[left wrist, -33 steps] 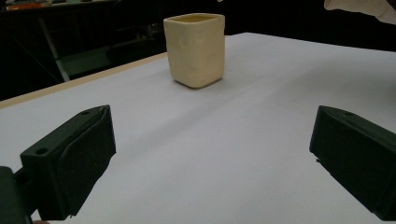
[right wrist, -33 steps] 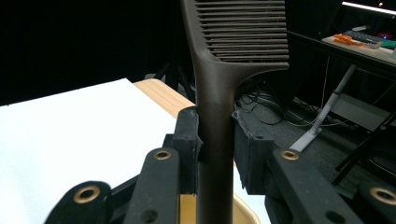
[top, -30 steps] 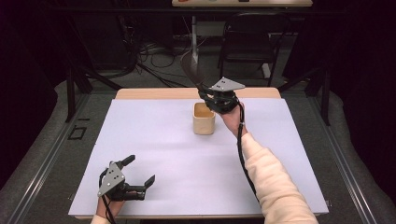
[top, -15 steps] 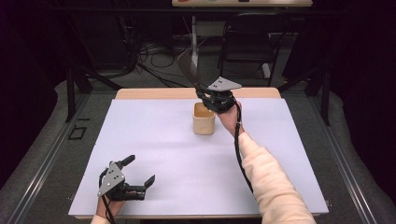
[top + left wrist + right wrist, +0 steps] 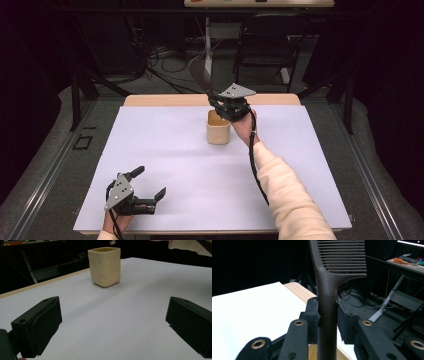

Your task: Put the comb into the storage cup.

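From the high view, a white table (image 5: 150, 150) stands in a dark room. The right gripper (image 5: 220, 100) holds a dark comb (image 5: 201, 76) above the cup (image 5: 218, 127). The left gripper (image 5: 150, 192) rests near the front edge.

In the left gripper view, its jaws are wide apart, holding nothing.

In the right gripper view, the jaws squeeze the comb's handle.

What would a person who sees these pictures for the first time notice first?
Most striking is the dark comb, clamped by its handle in the right claw and sticking up over the far middle of the white table. Directly below that claw stands a cream square cup, upright and open at the top. At the near left corner, the left claw rests wide open with nothing between its jaws.
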A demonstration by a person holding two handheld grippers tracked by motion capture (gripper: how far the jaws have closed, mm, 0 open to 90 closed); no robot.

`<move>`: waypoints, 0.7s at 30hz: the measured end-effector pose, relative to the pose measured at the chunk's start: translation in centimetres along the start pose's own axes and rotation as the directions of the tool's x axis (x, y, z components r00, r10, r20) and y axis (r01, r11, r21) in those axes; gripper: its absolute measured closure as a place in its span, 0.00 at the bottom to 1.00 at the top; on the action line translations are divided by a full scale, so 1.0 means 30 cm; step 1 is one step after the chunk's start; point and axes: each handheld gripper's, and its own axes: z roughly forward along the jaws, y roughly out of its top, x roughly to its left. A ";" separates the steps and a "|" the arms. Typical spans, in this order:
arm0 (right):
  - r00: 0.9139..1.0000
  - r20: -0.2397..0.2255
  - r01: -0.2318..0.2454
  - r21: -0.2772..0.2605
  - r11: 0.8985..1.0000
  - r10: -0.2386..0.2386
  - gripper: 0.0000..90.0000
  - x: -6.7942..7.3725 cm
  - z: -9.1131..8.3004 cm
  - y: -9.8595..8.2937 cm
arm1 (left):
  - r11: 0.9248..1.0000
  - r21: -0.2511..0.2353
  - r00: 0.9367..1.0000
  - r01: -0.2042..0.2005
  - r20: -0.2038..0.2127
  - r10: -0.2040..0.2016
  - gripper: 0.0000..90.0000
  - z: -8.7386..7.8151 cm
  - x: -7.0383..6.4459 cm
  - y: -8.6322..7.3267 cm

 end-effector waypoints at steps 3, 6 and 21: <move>1.000 0.002 0.000 0.001 1.000 0.000 0.80 0.000 0.004 -0.003 | 1.000 -0.002 1.000 -0.002 0.002 0.002 0.00 0.000 0.000 0.000; 1.000 0.005 -0.002 0.007 1.000 0.002 0.80 -0.001 0.009 -0.008 | 1.000 -0.001 1.000 -0.002 0.001 0.002 0.00 0.000 0.000 0.000; 1.000 0.011 -0.019 0.017 1.000 0.019 0.80 -0.005 0.027 -0.033 | 1.000 -0.001 1.000 -0.002 0.002 0.002 0.01 -0.001 0.001 0.000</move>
